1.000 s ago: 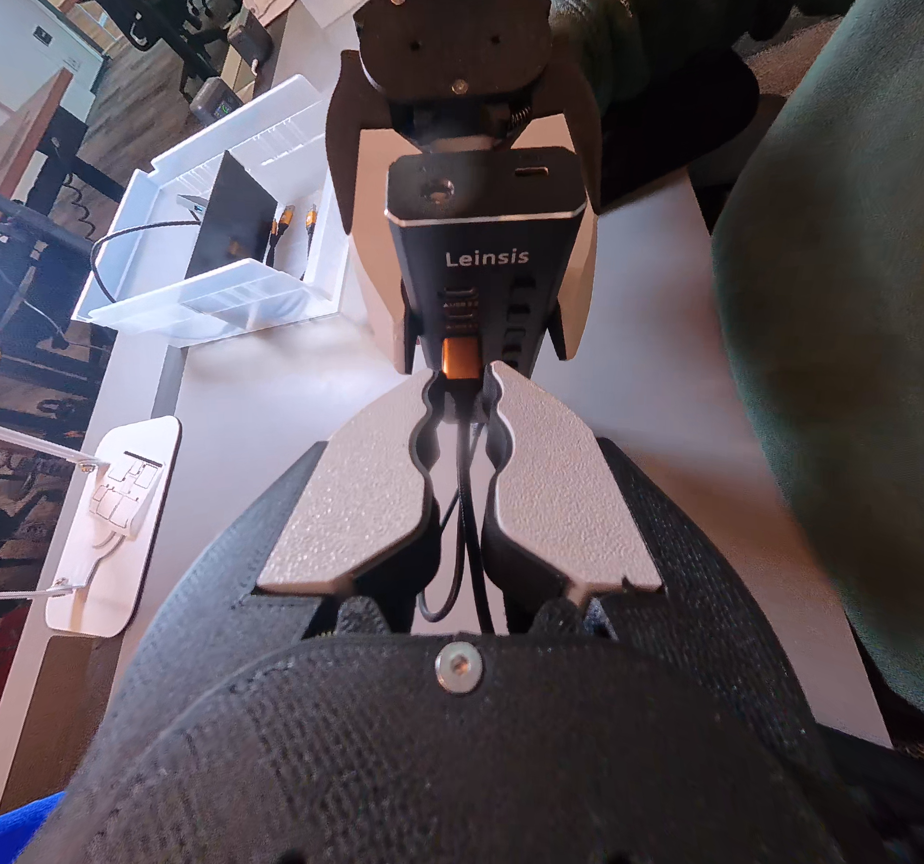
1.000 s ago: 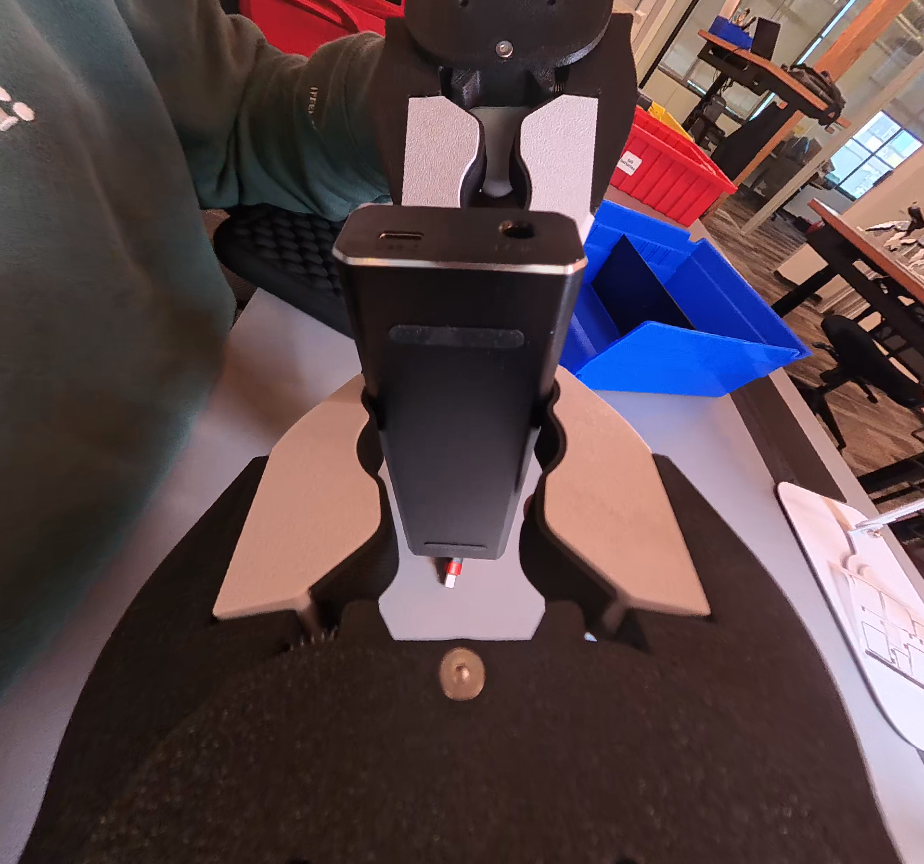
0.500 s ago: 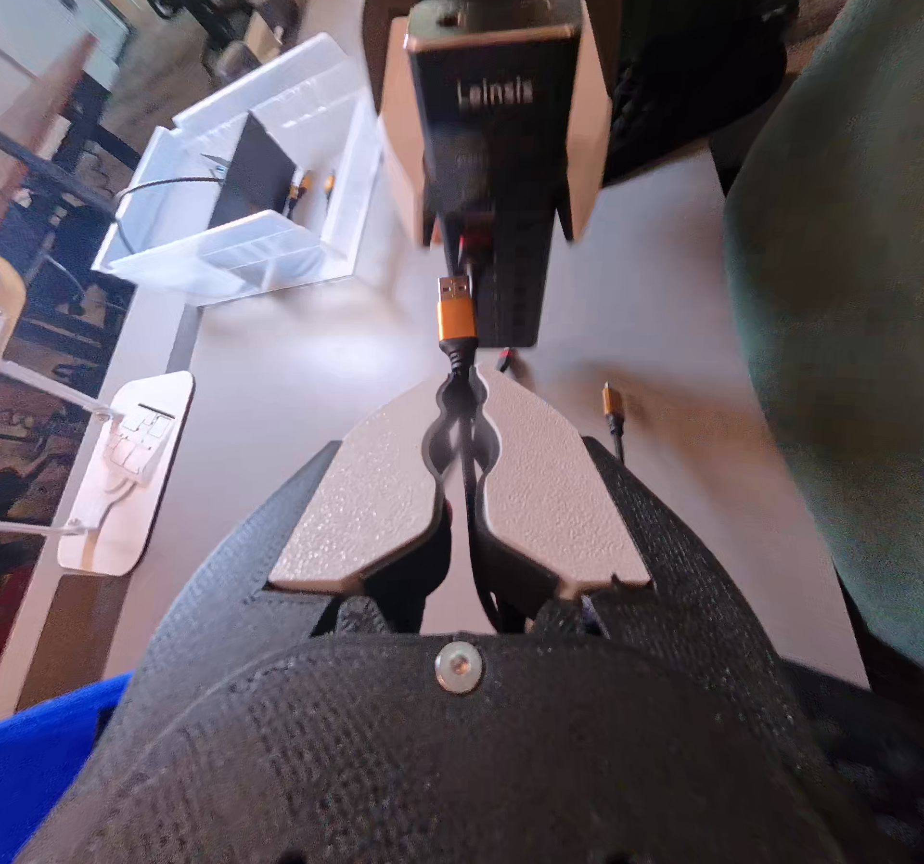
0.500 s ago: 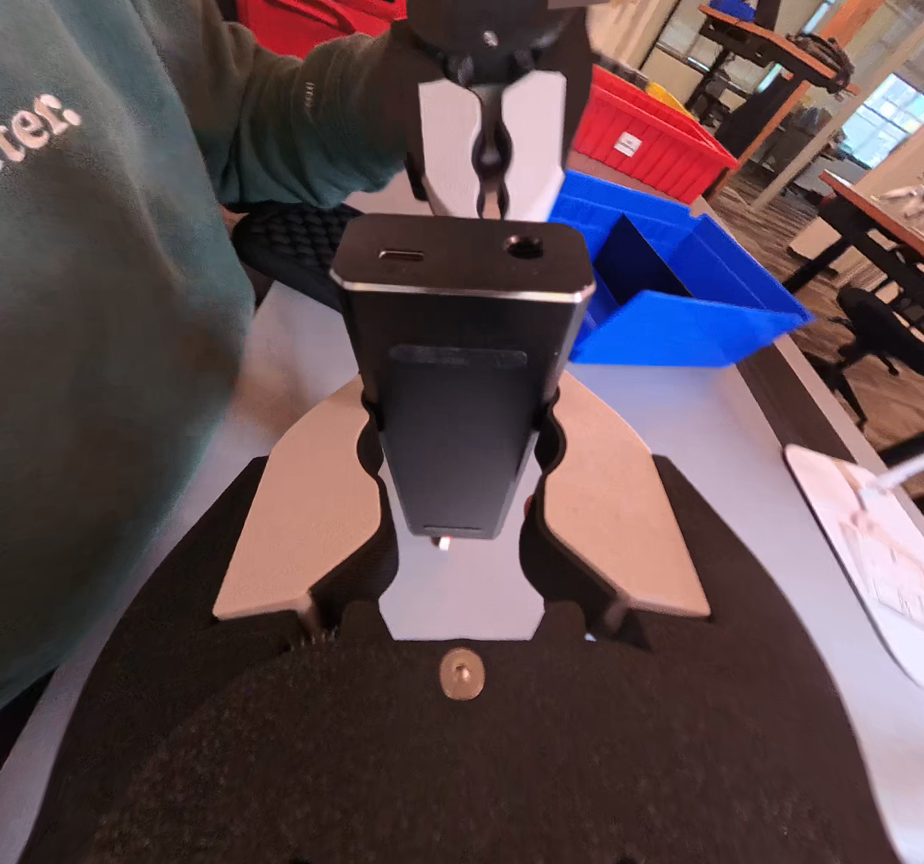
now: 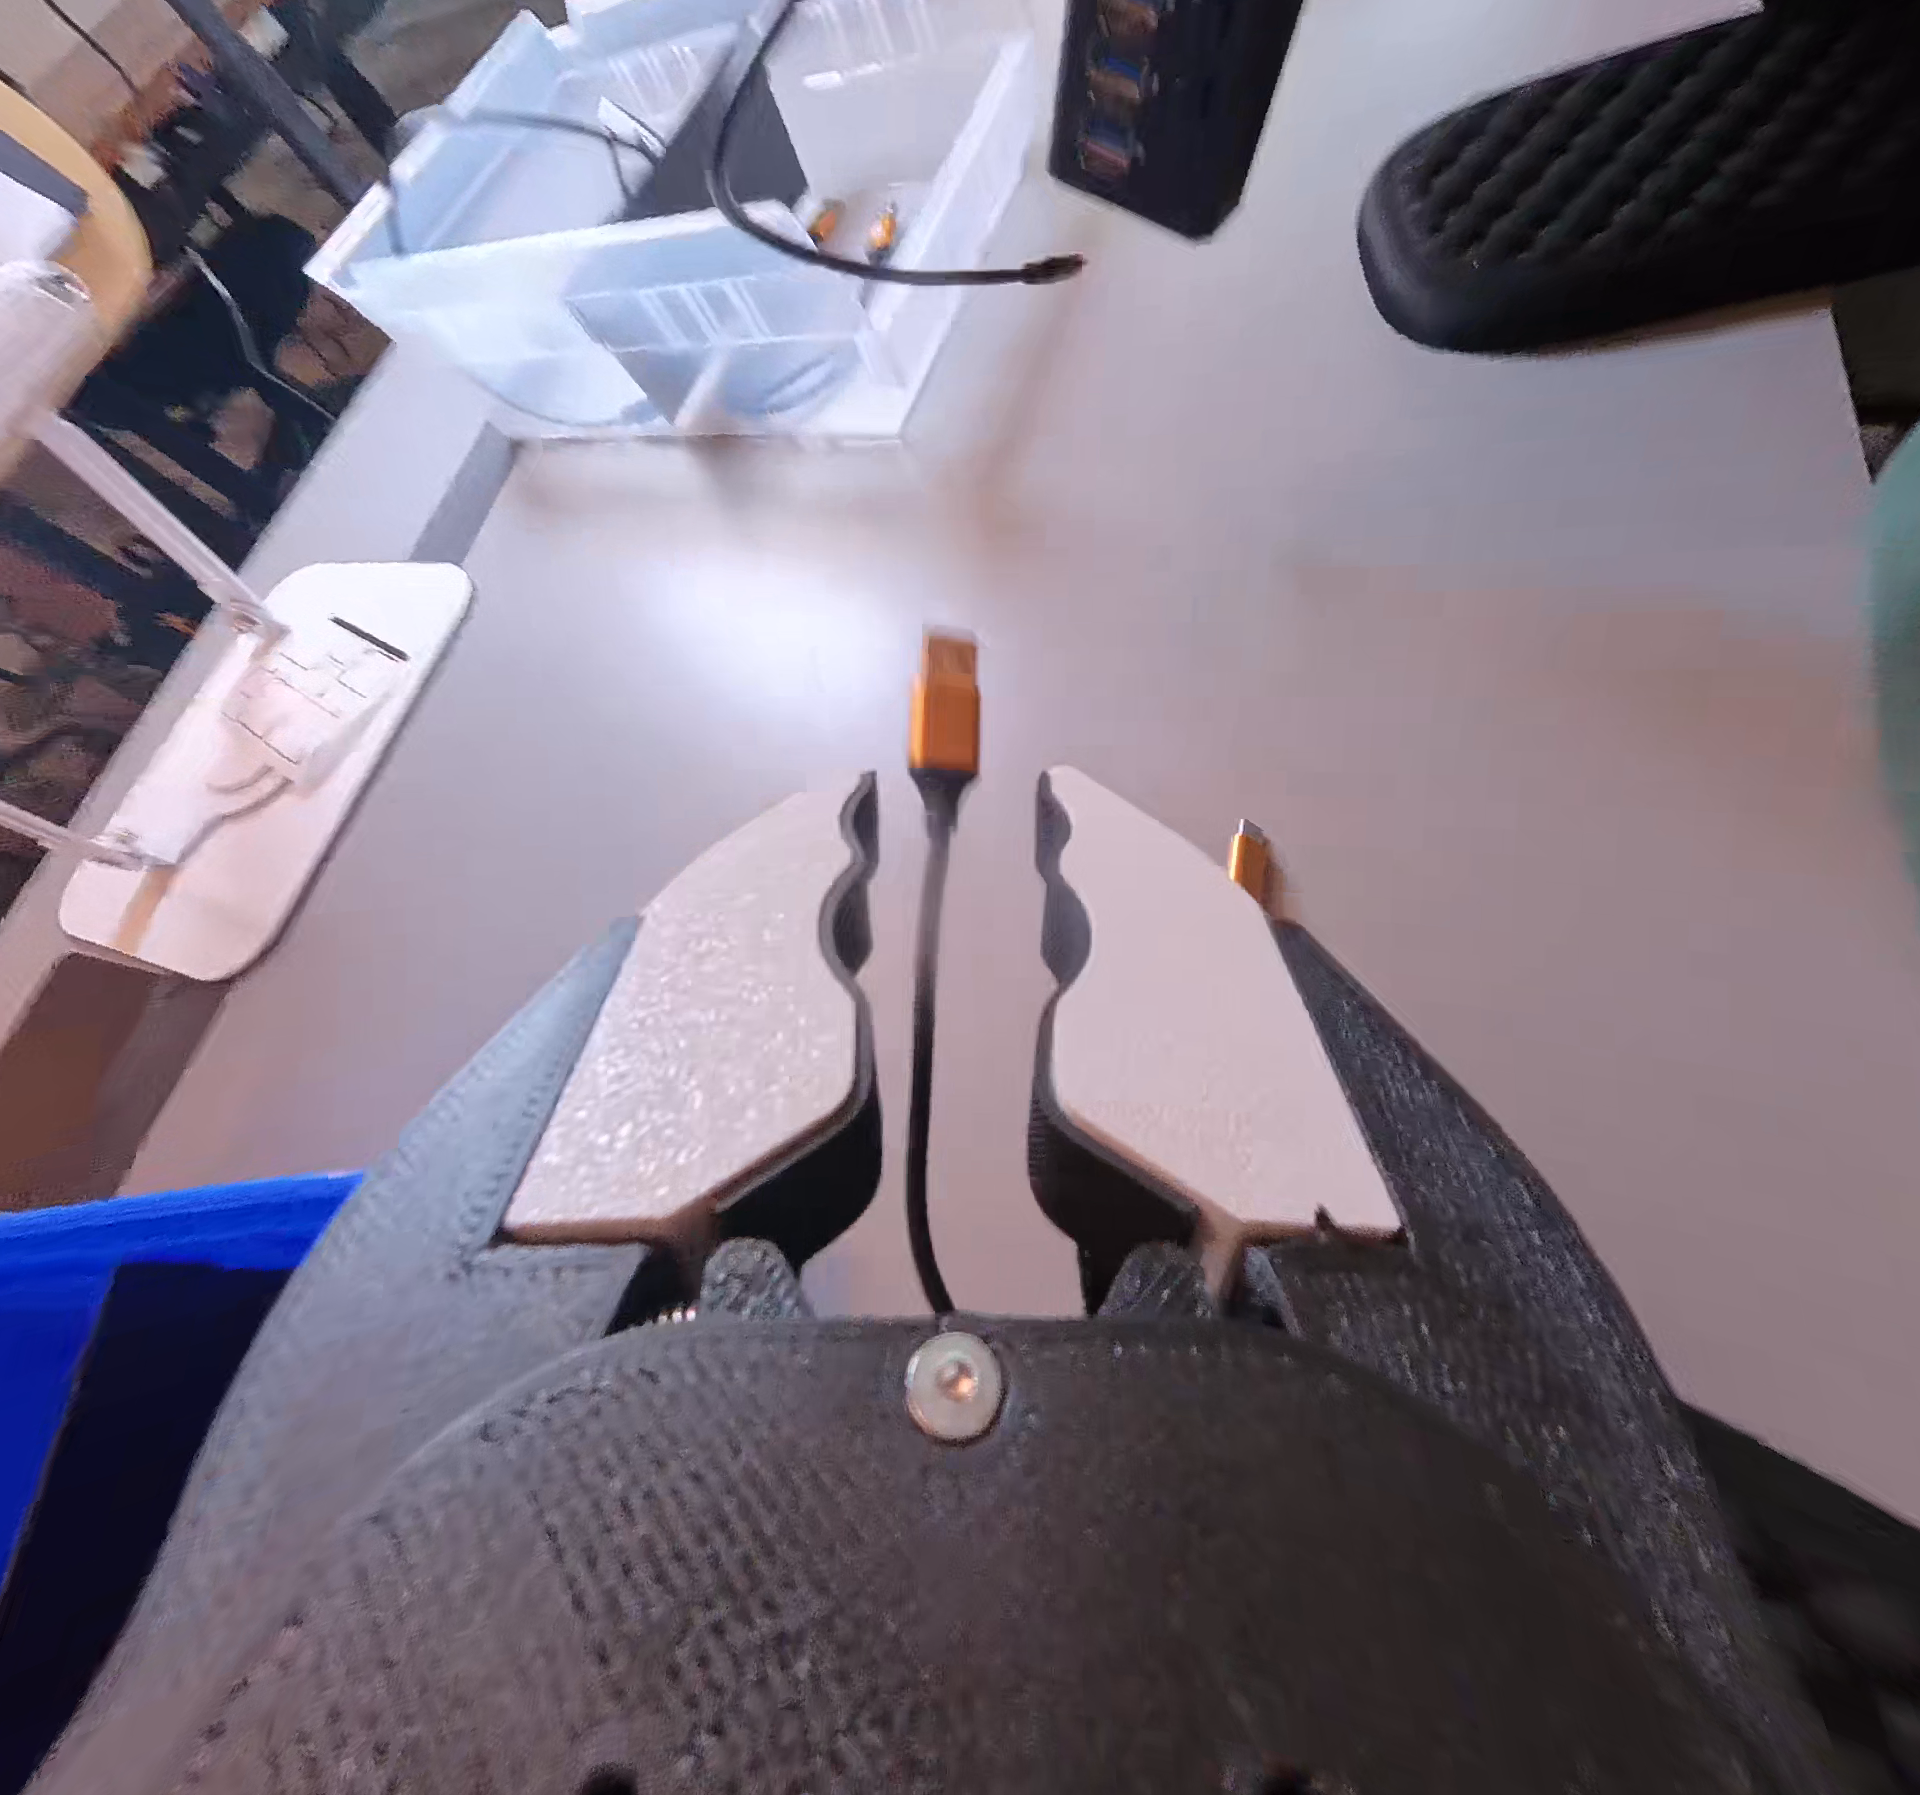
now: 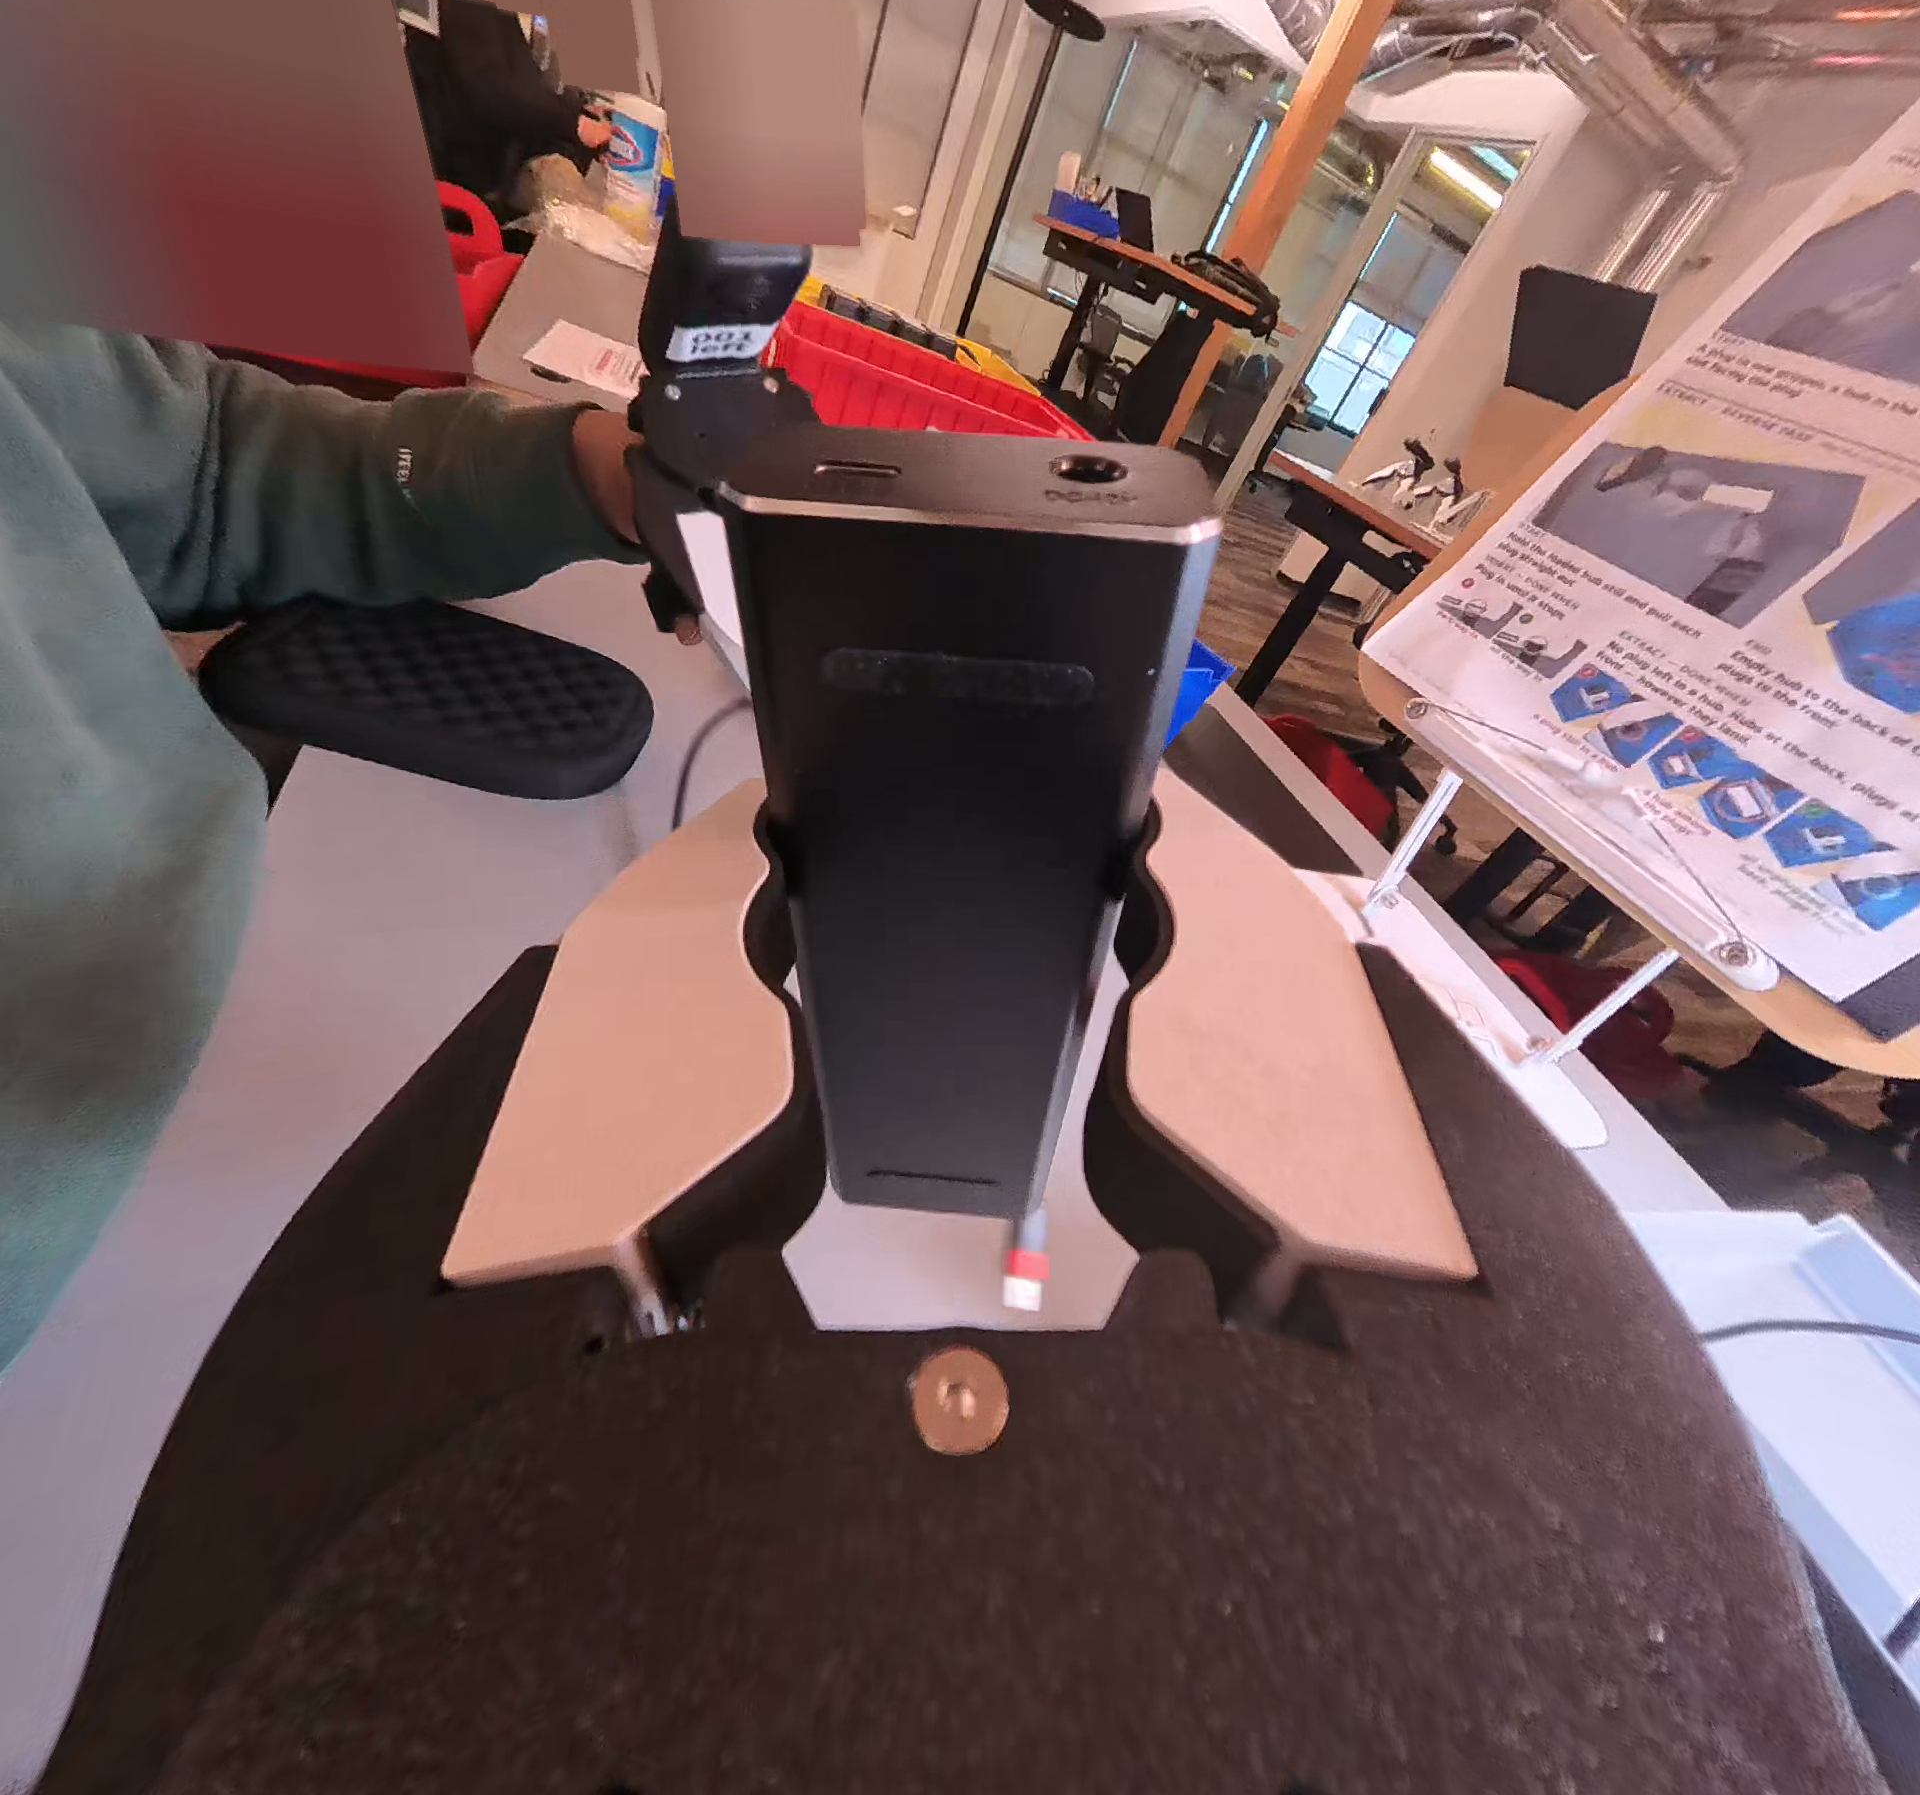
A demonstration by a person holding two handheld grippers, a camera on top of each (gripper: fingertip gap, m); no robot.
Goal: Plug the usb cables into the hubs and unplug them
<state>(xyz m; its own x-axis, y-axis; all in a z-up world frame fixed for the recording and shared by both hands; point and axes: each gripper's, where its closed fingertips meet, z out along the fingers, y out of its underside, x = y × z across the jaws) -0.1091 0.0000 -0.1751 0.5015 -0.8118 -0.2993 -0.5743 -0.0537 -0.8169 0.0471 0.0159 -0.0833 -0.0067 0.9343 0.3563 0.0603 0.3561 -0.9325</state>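
Right gripper (image 6: 956,872) clamps one hub (image 6: 956,810); two orange plugs (image 5: 943,706) lie loose.

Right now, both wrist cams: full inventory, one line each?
USB hub: 1, black, clamped upright in the right gripper.
Orange USB-A plug: 1, on black cable, lying loose between the left gripper's fingers.
Small orange plug: 1, on table beside left gripper.
White bin: 1, far left of table, black cable spilling out.
Blue bin: 1, near left edge.
Red bins: at least 1, behind hub.
Instruction sheet on stand: 1, right side.
Table: 1, grey.
Left gripper: open.
Right gripper: shut on hub.
Sleeve: green.
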